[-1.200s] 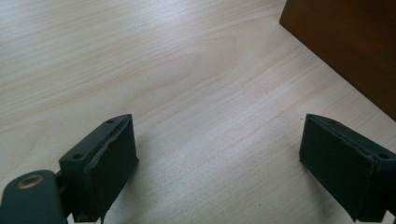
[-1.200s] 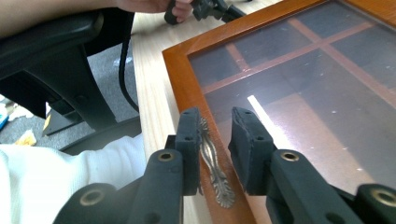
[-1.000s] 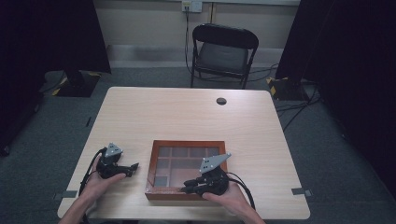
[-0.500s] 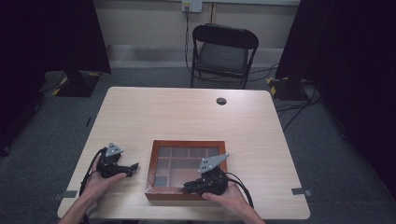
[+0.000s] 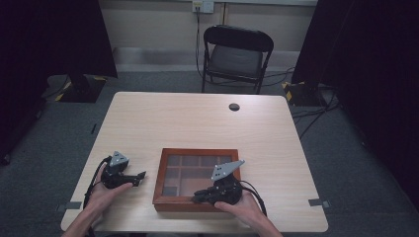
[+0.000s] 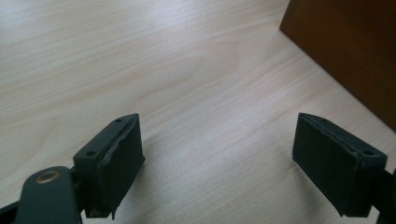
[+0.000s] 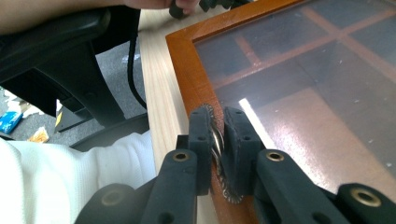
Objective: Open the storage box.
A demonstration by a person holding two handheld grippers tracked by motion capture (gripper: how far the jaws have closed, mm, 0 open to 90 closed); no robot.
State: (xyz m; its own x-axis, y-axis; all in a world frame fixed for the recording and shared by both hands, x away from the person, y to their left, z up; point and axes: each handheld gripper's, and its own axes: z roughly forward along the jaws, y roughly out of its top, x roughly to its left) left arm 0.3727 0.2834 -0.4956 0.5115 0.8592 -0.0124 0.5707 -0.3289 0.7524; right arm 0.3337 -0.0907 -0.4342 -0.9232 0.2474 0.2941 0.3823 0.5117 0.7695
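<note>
While I am keeping my right claw clamped on the small scalloped metal latch at the near edge of the wooden box, its pads are pinching that thin, silvery plate between them. Beyond the fingertips the glass lid is spreading away, smooth and reflective, with brown wooden dividers showing through it as a grid. To the claw's left the pale wood-grain table is running along the box frame, and a white sleeve is sitting just beside the claw. From the high view the box is lying flat, its long axis running across the table between my two claws. My left claw is resting with its pads apart over bare tabletop after easing a little narrower, nothing between them; the box's dark side wall is standing ahead of its right pad. Far beyond the box, a black chair is standing past the table.
</note>
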